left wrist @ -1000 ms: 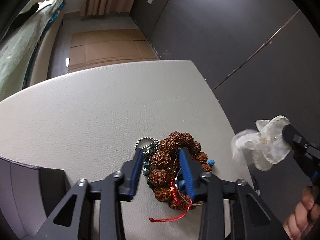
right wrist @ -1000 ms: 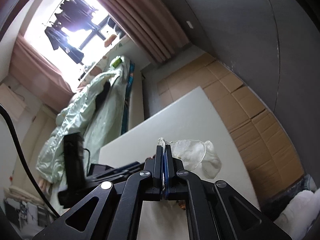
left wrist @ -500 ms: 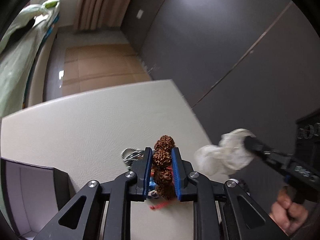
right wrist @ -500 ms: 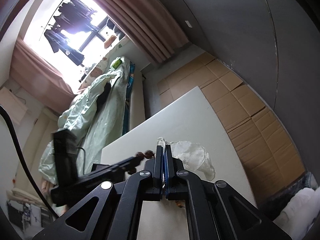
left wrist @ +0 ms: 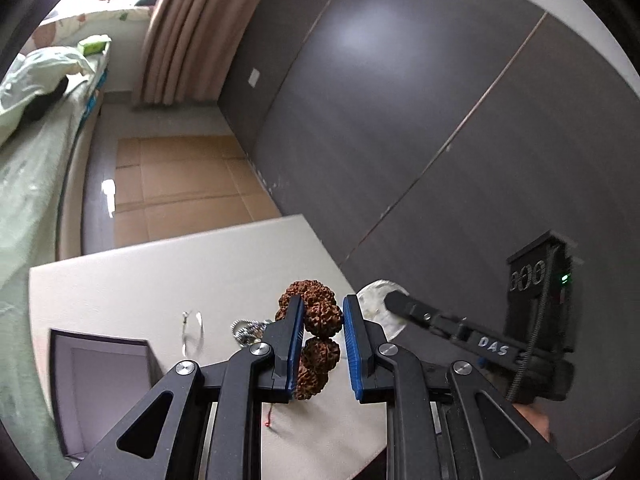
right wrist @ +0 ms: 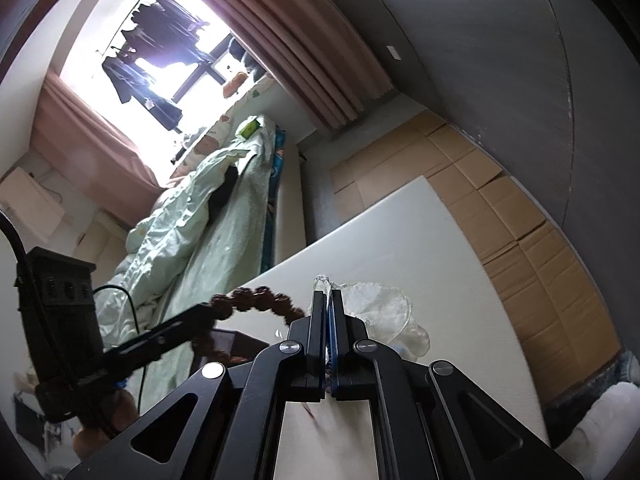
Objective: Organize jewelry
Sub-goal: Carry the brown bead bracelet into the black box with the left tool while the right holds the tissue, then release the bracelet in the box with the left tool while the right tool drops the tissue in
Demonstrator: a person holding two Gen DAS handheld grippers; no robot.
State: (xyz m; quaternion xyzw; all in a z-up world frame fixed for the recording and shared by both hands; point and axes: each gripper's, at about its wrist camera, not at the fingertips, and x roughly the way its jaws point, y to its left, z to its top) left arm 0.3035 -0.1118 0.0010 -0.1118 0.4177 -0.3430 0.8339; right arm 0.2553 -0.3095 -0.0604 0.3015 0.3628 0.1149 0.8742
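Left gripper (left wrist: pixel 320 320) clamps brown bead bracelet (left wrist: pixel 318 312); right gripper (right wrist: pixel 329 300), at 3 o'clock, pinches clear pouch (right wrist: pixel 380 308).

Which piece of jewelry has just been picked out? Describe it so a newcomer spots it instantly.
Start at the white table. Above its near edge, the left gripper is clamped on a bracelet of big, knobbly brown seed beads. Unlike the thin silver bangle and silver chain lying beside it, it is chunky, rough and dark brown.

Left gripper (left wrist: pixel 320 322) is clamped on a beaded bracelet (left wrist: pixel 318 316), angled downward; right gripper (right wrist: pixel 328 300) looks pinched shut on a sheer pouch (right wrist: pixel 380 312).
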